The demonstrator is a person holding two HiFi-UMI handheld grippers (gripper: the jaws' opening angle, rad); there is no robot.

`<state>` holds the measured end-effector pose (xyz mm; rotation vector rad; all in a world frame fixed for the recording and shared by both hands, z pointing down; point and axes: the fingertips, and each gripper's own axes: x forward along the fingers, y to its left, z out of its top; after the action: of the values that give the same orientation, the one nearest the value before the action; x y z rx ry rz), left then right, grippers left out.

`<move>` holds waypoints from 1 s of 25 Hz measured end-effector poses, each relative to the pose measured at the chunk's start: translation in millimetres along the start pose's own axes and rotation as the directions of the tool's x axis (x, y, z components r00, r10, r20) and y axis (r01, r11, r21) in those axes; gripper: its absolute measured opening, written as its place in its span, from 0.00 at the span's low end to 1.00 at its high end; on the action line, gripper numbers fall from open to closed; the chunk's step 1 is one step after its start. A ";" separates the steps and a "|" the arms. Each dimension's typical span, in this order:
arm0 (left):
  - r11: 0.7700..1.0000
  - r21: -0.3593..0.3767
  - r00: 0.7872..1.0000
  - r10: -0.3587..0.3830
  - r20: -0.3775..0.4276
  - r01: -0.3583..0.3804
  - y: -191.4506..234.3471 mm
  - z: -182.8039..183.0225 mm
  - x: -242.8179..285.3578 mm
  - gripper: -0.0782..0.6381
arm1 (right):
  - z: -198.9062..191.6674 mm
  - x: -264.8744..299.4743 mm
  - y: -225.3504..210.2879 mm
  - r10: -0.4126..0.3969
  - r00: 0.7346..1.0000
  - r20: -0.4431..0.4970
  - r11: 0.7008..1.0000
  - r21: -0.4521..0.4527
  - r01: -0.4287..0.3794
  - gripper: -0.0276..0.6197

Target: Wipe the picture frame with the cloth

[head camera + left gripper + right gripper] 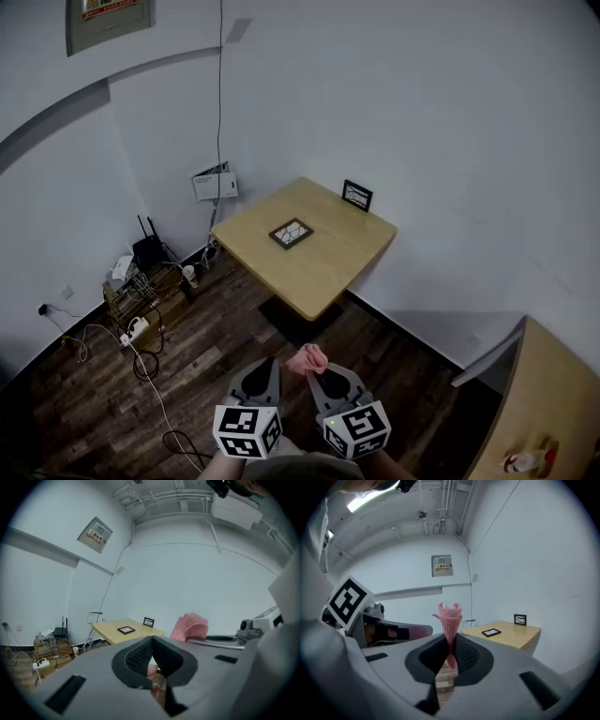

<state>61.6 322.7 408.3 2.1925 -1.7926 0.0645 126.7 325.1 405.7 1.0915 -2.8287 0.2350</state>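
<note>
Pinching the pink cloth (309,357) upright, seemingly ready for wiping, the right gripper (319,373) is clamped on it; the left gripper (267,367) is closed, empty. The picture frame (291,233) lies flat mid-tabletop (328,267), well ahead.

Head view's right edge cuts off the second table (553,389)

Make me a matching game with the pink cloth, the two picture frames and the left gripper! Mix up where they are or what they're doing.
1. pink cloth
2. nearer picture frame
3. farther picture frame
4. left gripper

A. standing upright at the table's far edge
B. shut, with nothing in it
C. pinched in the right gripper
D. lying flat on the table

Pairs: 1-C, 2-D, 3-A, 4-B
</note>
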 end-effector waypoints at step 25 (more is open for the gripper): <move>0.999 -0.042 0.998 0.033 -0.048 -0.035 68.2 9.0 97.9 0.11 | -0.6 103.5 -62.4 -0.021 0.997 -0.069 0.996 0.083 0.027 0.07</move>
<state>15.8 215.7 436.0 2.1138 -1.7893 0.0847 92.4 211.4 428.4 1.1107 -2.7669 0.3851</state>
